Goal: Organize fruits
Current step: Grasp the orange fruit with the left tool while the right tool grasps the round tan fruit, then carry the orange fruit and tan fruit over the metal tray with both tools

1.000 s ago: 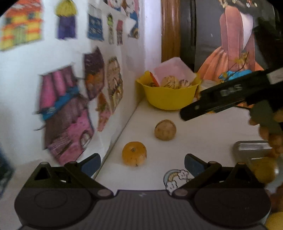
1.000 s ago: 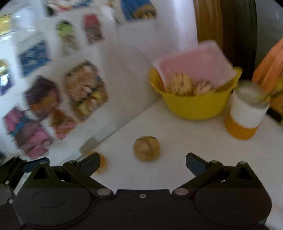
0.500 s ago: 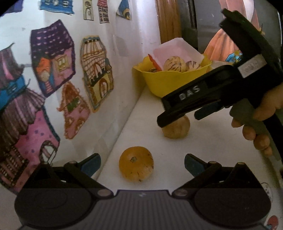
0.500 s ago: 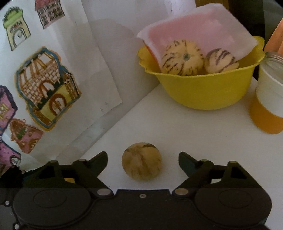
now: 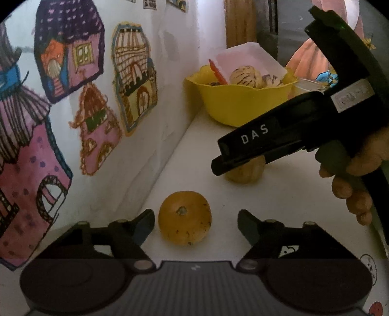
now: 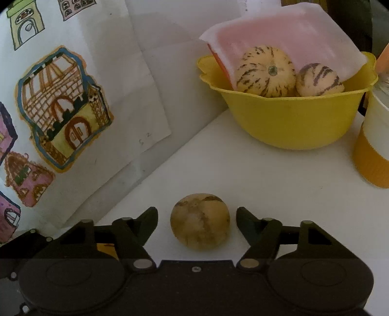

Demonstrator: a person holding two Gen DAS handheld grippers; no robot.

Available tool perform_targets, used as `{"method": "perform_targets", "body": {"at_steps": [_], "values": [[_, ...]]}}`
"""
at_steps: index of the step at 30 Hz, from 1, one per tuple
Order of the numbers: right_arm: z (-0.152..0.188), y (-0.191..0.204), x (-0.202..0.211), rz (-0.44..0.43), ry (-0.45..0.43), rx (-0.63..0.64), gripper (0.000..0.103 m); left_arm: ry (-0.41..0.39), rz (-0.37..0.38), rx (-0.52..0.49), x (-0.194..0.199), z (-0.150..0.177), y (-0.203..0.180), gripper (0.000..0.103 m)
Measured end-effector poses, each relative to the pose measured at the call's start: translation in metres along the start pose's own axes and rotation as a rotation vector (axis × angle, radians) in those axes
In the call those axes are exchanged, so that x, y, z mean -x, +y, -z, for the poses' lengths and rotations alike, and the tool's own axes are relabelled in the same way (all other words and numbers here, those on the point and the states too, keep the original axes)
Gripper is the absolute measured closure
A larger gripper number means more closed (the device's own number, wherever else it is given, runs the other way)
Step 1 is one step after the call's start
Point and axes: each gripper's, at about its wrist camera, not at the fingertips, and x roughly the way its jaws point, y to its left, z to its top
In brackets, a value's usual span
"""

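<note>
Right wrist: tan fruit point(image 6: 199, 228) between spread jaws.

wall point(image 5: 175, 80): white, to the left of my tongs, hung with house drawings point(image 6: 60, 109) | table point(image 6: 255, 175): white, under and ahead of my tongs | wooden post point(image 5: 239, 23): far ahead | light: dim

Both views dim overall; soft daylight falls from above and behind the yellow bowl point(image 6: 291, 121). White table point(image 6: 267, 184) brightest just in front of the bowl, greyer toward the near edge. Soft shadow beneath the bowl and under the tan fruit point(image 6: 199, 224). Focus sharp in both views, no motion blur. Strong fisheye bending: wall drawings point(image 5: 132, 73) left of the bowl curve; frame corners vignette to black. No glare.
</note>
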Motion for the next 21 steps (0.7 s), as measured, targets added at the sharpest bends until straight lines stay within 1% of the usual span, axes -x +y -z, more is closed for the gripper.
{"method": "perform_targets", "body": {"at_steps": [2, 3, 4, 6, 7, 10, 13, 17, 21], "values": [[0.001, 0.000, 0.000, 0.014, -0.006, 0.012, 0.040, 0.007, 0.001, 0.016, -0.001, 0.001, 0.003, 0.033], [0.001, 0.001, 0.000, 0.021, -0.009, 0.019, 0.041, 0.014, 0.000, 0.025, -0.002, 0.001, 0.004, 0.035], [0.002, 0.003, 0.000, 0.032, -0.013, 0.027, 0.045, 0.022, -0.004, 0.036, -0.005, 0.001, 0.004, 0.040], [0.004, 0.008, -0.002, 0.043, -0.013, 0.056, 0.050, 0.019, -0.023, 0.041, -0.004, 0.002, 0.006, 0.052], [0.006, 0.010, -0.001, 0.049, -0.015, 0.059, 0.050, 0.018, -0.032, 0.042, -0.005, 0.002, 0.007, 0.054], [0.007, 0.012, -0.002, 0.062, -0.024, 0.060, 0.051, 0.022, -0.021, 0.075, -0.004, 0.002, 0.012, 0.056], [0.009, 0.010, 0.000, 0.045, -0.017, 0.041, 0.052, 0.024, -0.013, 0.082, -0.003, 0.002, 0.013, 0.057], [0.013, 0.008, 0.010, 0.028, 0.007, 0.030, 0.052, 0.028, 0.003, 0.092, 0.001, 0.004, 0.017, 0.057], [0.019, 0.009, 0.027, 0.009, 0.024, 0.024, 0.052, 0.043, 0.024, 0.118, 0.012, 0.009, 0.018, 0.057]]}}
